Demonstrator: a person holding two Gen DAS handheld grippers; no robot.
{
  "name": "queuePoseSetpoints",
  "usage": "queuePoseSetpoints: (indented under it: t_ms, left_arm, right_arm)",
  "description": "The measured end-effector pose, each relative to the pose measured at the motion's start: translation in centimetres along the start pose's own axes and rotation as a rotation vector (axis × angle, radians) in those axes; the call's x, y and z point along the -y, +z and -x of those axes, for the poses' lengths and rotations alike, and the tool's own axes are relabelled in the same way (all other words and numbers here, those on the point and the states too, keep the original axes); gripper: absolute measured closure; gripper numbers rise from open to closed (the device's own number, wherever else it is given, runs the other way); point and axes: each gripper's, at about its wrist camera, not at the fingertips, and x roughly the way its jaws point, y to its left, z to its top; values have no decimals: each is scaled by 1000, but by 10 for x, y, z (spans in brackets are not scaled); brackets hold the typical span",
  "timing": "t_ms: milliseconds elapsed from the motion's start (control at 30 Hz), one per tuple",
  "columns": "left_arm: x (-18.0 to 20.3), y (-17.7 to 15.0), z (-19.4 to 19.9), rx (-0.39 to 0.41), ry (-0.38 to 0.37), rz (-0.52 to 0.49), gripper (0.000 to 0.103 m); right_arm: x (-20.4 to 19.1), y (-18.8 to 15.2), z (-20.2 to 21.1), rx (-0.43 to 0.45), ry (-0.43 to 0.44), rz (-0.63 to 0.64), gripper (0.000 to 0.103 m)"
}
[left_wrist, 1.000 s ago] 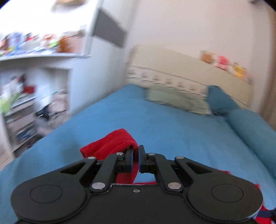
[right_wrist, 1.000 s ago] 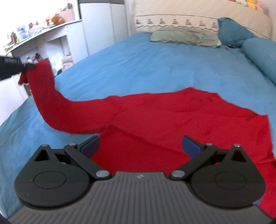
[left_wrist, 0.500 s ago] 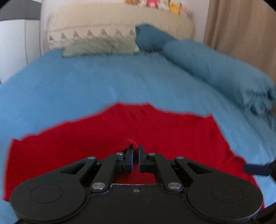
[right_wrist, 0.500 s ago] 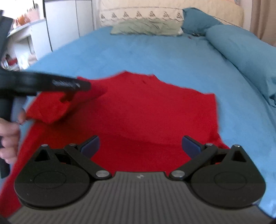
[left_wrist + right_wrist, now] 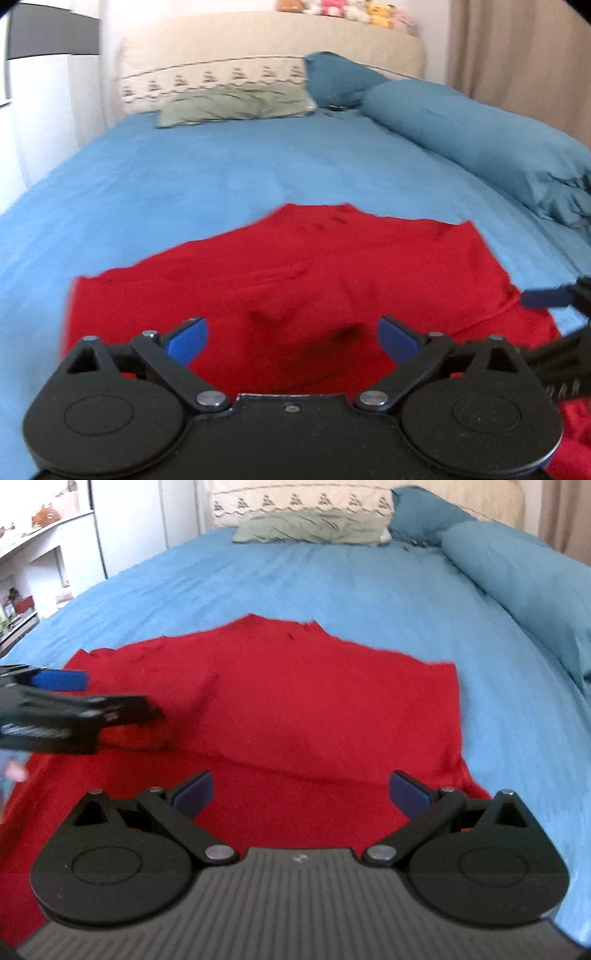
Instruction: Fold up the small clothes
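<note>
A red garment [image 5: 295, 266] lies on the blue bed sheet [image 5: 221, 173], one side folded in over its middle. My left gripper [image 5: 291, 339] is open and empty just above the garment's near part. In the right wrist view the same garment [image 5: 314, 709] fills the middle, and my right gripper [image 5: 301, 794] is open and empty over its near edge. The left gripper also shows in the right wrist view [image 5: 74, 701], over the garment's left side. One fingertip [image 5: 543, 297] of the right gripper shows at the right edge of the left wrist view.
A green pillow [image 5: 236, 107] and a beige headboard [image 5: 273, 40] are at the far end. A rolled blue duvet [image 5: 480, 147] runs along the right side. White shelves [image 5: 44, 554] stand left of the bed. Beige curtain [image 5: 517, 55] at far right.
My left gripper carried the red sleeve across over the garment, then opened and let it go. The sleeve now lies folded on the garment. The right gripper stayed open.
</note>
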Motion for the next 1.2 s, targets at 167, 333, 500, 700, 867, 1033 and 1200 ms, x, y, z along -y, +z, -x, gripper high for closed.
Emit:
queuePoseSetpoints:
  t_ms: [167, 333, 500, 700, 867, 1033, 1200]
  left_arm:
    - [-47, -17, 16, 9, 88, 114, 3]
    - [-75, -39, 21, 19, 125, 199, 3]
    - [-91, -41, 20, 9, 123, 219, 3]
    - [-100, -45, 23, 17, 103, 230, 3]
    - [-102, -48, 21, 7, 112, 222, 3]
    - [-105, -50, 19, -4, 123, 242, 3]
    - [-106, -52, 15, -11, 183, 207, 3]
  right_arm:
    - [-33, 19, -6, 22, 42, 129, 0]
    - [-82, 29, -27, 40, 32, 351, 1]
    - [-125, 29, -54, 36, 12, 570, 18]
    - [-162, 20, -73, 41, -14, 745, 33]
    - [-175, 21, -83, 17, -7, 769, 54]
    - [-169, 34, -88, 26, -43, 746, 78]
    - [-129, 75, -68, 124, -116, 624, 81]
